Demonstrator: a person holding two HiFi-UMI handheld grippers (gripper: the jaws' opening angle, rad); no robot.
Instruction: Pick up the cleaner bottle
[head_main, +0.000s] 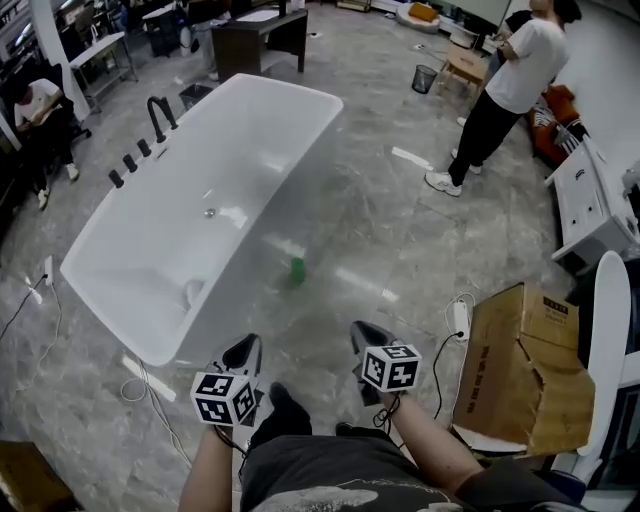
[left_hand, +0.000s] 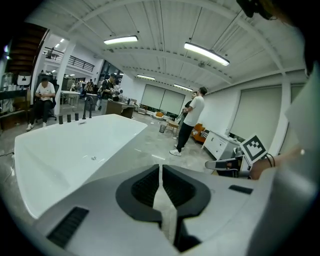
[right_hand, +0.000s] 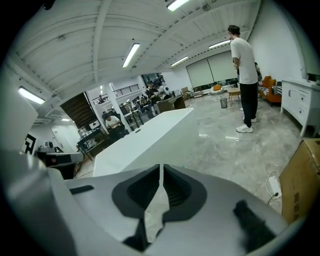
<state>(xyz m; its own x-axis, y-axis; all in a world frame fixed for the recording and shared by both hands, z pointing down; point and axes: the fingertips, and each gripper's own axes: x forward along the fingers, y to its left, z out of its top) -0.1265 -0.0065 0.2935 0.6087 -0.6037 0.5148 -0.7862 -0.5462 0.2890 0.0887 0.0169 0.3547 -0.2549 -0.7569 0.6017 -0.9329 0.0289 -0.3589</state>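
Head view: cleaner bottle (head_main: 297, 270) by bathtub (head_main: 150, 240), well ahead of left gripper (head_main: 245, 352), right gripper (head_main: 368, 338); both jaws closed, empty.

White glossy freestanding bathtub (head_main: 270, 130) sits diagonal on grey marble-pattern floor (head_main: 380, 170). Black curved faucet (head_main: 160, 118) on its far-left rim, row of black knobs (head_main: 130, 163) just beside. Metal drain (head_main: 209, 212) in basin. Brown cardboard box (head_main: 520, 360) at right, white power strip (head_main: 461, 320) just beside it. Person in white T-shirt, black trousers (head_main: 505, 90) stands beyond, near dark mesh bin (head_main: 425, 78). Second person (head_main: 35, 105) seated far left. White drawer cabinet (head_main: 590, 205) at right edge.
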